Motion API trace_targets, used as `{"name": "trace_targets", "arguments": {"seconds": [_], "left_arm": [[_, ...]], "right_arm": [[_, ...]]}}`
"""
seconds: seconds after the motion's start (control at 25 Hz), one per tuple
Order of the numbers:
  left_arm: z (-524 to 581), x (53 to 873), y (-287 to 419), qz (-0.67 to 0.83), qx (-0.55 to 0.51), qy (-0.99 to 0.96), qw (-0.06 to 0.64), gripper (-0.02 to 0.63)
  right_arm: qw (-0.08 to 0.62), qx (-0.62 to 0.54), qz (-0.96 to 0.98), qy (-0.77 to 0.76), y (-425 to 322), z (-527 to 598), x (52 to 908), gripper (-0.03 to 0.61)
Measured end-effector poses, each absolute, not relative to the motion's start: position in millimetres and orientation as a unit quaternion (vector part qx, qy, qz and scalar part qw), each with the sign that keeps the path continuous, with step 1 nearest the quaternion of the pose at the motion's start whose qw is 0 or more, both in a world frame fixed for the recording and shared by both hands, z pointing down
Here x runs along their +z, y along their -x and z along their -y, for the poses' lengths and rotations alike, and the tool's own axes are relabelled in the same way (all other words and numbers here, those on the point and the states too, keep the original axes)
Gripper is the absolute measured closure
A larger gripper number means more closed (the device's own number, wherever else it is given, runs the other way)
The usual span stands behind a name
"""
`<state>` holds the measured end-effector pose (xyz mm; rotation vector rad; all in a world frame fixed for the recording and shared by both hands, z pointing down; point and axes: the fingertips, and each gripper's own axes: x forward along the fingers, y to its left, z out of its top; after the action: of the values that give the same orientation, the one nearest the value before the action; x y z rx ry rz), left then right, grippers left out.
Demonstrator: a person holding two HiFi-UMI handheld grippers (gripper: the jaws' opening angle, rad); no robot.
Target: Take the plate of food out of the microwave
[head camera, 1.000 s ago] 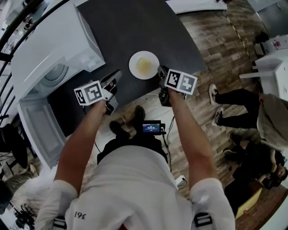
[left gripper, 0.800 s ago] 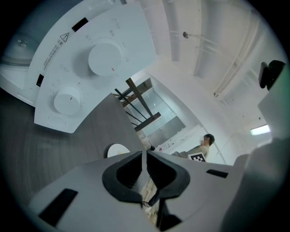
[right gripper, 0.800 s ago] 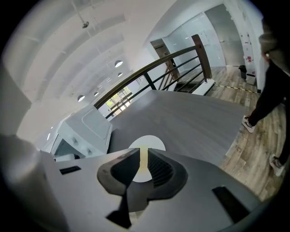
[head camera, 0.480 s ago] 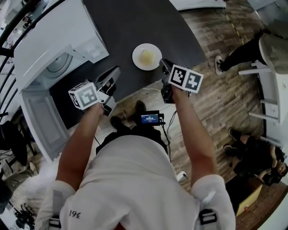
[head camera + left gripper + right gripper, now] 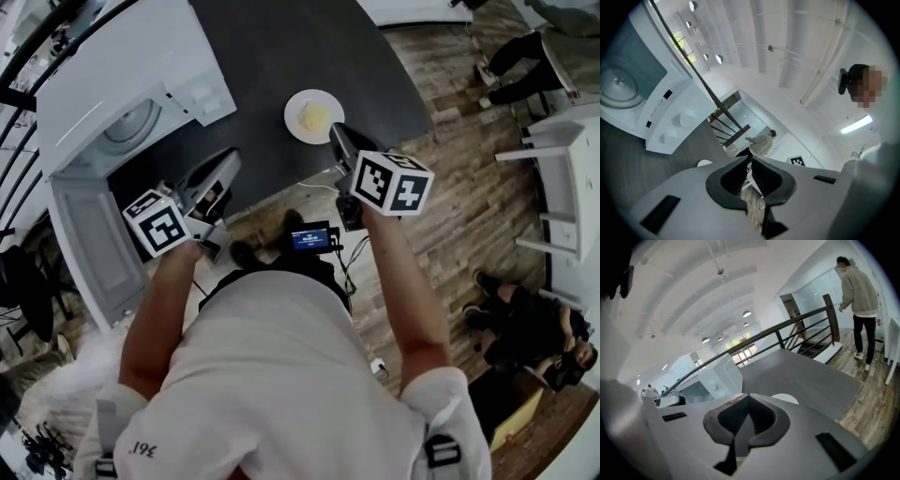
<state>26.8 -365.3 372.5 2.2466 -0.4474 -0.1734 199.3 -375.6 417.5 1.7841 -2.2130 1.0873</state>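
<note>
The round white plate (image 5: 297, 105) with a pale yellow heap of food (image 5: 315, 116) at its middle is seen on the dark grey matte tabletop (image 5: 281, 47), outside the microwave and near the table edge that faces the person. By that placing, the removal is judged to be done.

The right gripper (image 5: 336, 137) is held just beside the plate but apart from it. Its jaws are closed tip to tip, and nothing is held between the ribbed black pads. The left gripper (image 5: 228, 162) is held over the table's near edge, between the plate and the microwave. Its jaws are likewise brought together and nothing is gripped.

The boxy white microwave (image 5: 141, 56) is set at the table's left. Its cavity is exposed, and a round, glassy turntable (image 5: 131, 127) is seen inside. Its flat white door (image 5: 89, 234) is left swung out past the table edge.

The plate looks smooth and glazed, and the tabletop looks flat and even, so little grip between them is expected. A sideways swing of the right gripper could nudge the rim and slide the plate toward the edge, or tip the loose heap of food. The hard plastic shell of the left gripper could be knocked against the open door if it is moved leftward without care. The door could also be caught by the person's body, since it is left projecting into the standing space.
</note>
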Motion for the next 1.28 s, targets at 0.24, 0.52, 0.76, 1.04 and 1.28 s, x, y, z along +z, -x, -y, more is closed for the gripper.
{"name": "trace_targets", "arguments": {"seconds": [0.24,0.52,0.76,1.04,1.28], "left_arm": [[342,341,-8,0.160,-0.078,-0.907,0.383,0.579],[313,303,10,0.140,-0.089,-0.920,0.356,0.579],[290,279,26,0.138,-0.100,-0.929,0.329,0.579],[279,273,31,0.133,-0.106,-0.931,0.323,0.579],[275,273,28,0.125,-0.109,-0.931,0.324,0.580]], "right_arm": [[0.062,0.299,0.768,-0.563,-168,359,376,0.577],[0.045,0.251,0.800,-0.543,-144,339,330,0.578],[0.028,0.206,0.814,-0.542,-138,323,292,0.578],[0.013,0.183,0.822,-0.540,-136,315,271,0.578],[0.008,0.186,0.818,-0.545,-139,318,274,0.578]]}}
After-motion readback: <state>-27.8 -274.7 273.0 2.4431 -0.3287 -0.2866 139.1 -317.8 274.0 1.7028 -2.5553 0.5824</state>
